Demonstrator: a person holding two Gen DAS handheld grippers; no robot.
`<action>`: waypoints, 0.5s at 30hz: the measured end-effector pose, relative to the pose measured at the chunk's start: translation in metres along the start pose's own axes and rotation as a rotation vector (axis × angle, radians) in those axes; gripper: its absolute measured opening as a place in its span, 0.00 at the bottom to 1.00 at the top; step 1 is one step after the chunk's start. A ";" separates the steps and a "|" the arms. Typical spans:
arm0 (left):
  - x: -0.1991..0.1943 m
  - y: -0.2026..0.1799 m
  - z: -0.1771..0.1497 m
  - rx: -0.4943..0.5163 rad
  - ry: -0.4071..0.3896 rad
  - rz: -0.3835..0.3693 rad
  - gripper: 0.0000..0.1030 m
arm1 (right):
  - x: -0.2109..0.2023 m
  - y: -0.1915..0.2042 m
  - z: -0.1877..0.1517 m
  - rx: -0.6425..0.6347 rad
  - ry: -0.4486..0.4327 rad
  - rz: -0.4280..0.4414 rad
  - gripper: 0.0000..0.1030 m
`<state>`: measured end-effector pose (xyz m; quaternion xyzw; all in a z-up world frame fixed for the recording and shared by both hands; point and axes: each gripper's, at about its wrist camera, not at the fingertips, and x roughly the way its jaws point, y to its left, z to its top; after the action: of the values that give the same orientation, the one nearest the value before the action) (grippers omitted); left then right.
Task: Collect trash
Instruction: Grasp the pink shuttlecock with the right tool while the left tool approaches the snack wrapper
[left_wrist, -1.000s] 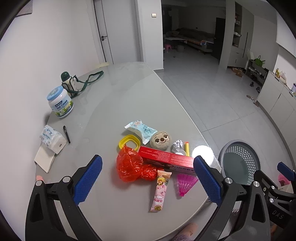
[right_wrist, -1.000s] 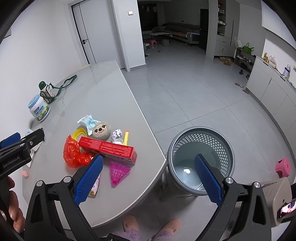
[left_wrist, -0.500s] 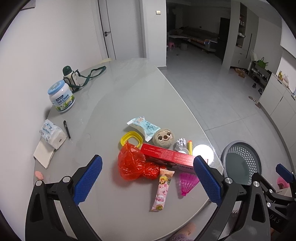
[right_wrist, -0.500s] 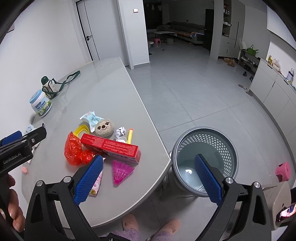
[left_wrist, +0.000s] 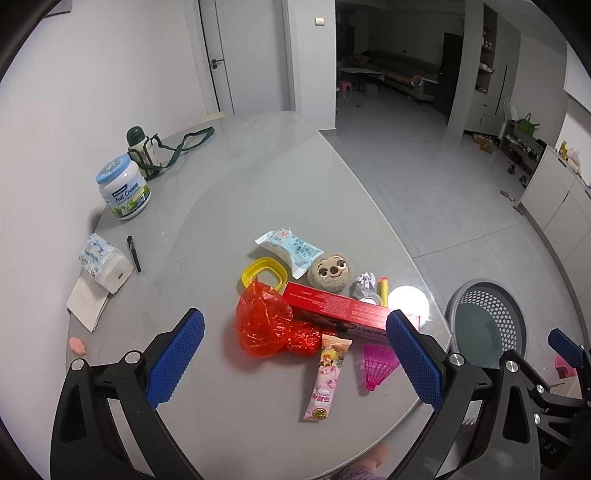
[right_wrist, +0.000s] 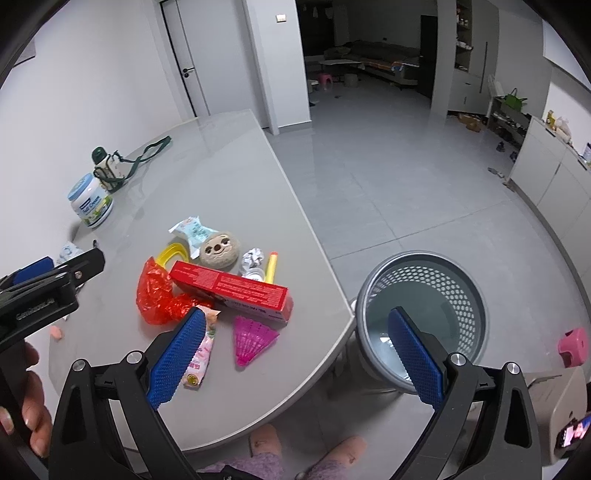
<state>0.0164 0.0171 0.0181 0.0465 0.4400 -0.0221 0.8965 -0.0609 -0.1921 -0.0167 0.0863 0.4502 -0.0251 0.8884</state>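
Both my grippers hang above the near edge of the grey table (left_wrist: 258, 192), jaws spread wide, nothing held in either. Left gripper (left_wrist: 295, 358) sits right over the trash pile; right gripper (right_wrist: 293, 356) is off to the right, straddling the table edge and the mesh bin (right_wrist: 421, 317) on the floor.

Trash is clustered near the table's rounded right end: crumpled red plastic bag (left_wrist: 266, 325), long red box (left_wrist: 343, 310) resting partly on the bag, pink snack wrapper (left_wrist: 327, 376), pink fan-shaped piece (left_wrist: 376, 363), blue-white wrapper (left_wrist: 291, 251), foil ball (left_wrist: 365, 284), yellow ring (left_wrist: 264, 273), and a sloth plush (left_wrist: 330, 271) that may not be trash.

Key relation: the pile lies straight ahead and below my left gripper, between its fingers in view. The red box's long axis runs left-right, slightly slanted, roughly parallel to the line between my fingers, so I'd judge a wrist turn is needed to pinch across its narrow side. The snack wrapper points toward me, lengthwise. The left gripper is nearer the pile; the right is nearer the bin.
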 end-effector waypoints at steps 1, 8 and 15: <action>0.002 0.001 -0.002 -0.001 0.001 0.006 0.94 | 0.003 0.001 -0.002 -0.005 0.004 0.009 0.91; 0.035 0.012 -0.026 -0.028 0.045 0.034 0.94 | 0.043 0.004 -0.021 -0.009 0.089 0.040 0.91; 0.071 0.034 -0.062 -0.057 0.108 0.047 0.94 | 0.101 0.014 -0.046 -0.008 0.167 0.065 0.91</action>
<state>0.0137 0.0577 -0.0741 0.0323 0.4869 0.0138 0.8728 -0.0365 -0.1673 -0.1228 0.0992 0.5198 0.0131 0.8484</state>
